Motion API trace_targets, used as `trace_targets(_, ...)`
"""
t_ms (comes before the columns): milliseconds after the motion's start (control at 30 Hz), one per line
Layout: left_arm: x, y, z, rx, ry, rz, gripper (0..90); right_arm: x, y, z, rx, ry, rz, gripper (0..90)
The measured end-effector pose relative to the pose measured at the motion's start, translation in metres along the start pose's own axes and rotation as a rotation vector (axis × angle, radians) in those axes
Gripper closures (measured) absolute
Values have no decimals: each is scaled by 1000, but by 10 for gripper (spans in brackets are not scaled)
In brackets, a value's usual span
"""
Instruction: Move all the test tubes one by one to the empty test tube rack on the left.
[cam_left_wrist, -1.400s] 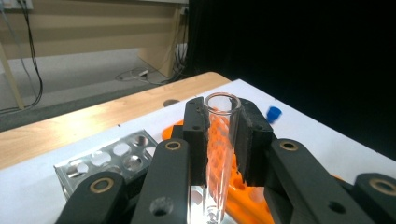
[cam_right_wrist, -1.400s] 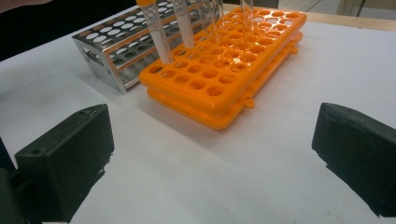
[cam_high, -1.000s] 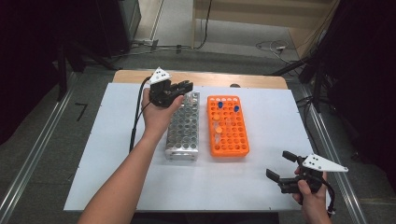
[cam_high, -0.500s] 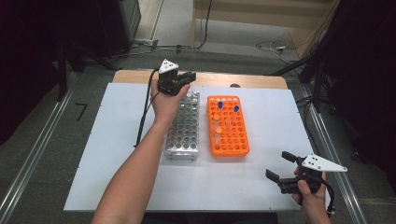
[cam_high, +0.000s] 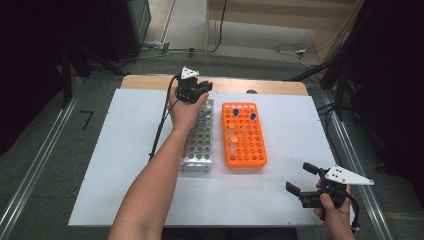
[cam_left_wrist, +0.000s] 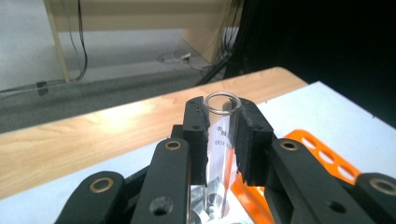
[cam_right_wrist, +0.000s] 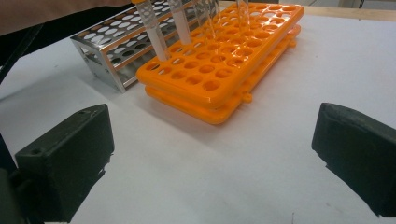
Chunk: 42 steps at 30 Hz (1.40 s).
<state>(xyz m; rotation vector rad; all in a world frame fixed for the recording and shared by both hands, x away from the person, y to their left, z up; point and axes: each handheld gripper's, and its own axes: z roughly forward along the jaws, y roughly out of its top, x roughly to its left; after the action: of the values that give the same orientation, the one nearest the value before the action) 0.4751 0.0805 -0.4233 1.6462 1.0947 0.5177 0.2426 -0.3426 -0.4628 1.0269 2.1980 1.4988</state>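
My left gripper (cam_high: 197, 91) hovers over the far end of the metal rack (cam_high: 199, 145), shut on a clear, uncapped test tube (cam_left_wrist: 221, 140) held upright between its pads. The tube's lower end reaches down toward the metal rack's holes (cam_left_wrist: 212, 205); whether it sits in one I cannot tell. Beside the metal rack lies the orange rack (cam_high: 244, 134) with several capped tubes (cam_high: 253, 116). My right gripper (cam_high: 302, 179) rests near the table's front right, open, with nothing between its jaws. The right gripper view looks across the white table at the orange rack (cam_right_wrist: 219, 70) and the metal rack (cam_right_wrist: 112, 44).
The white table top (cam_high: 125, 165) sits on a wooden board (cam_high: 150, 82) that shows along the far edge. Cables (cam_high: 292, 49) lie on the floor beyond. Dark equipment stands to the far left and right. The left forearm (cam_high: 150, 190) crosses the table's front left.
The left hand has moved toward the far end of the metal rack and sunk a little, carrying the tube. The right gripper has stayed where it was.
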Motion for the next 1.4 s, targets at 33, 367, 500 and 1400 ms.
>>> trace_targets(33, -1, -1, 1, 6, 1, 8, 763, 0, 0, 0, 0, -2, 0, 0)
trace_targets(367, 0, -3, 2, 61, -9, 10, 656, -1, 0, 0, 0, -5, 7, 0)
trace_targets(500, -2, -1, -8, 50, -35, -6, 505, -2, 0, 1, -1, -3, 3, 0)
trace_targets(1400, -41, -39, -126, -22, -182, 19, 0, 3, 17, 18, -7, 21, -4, 0)
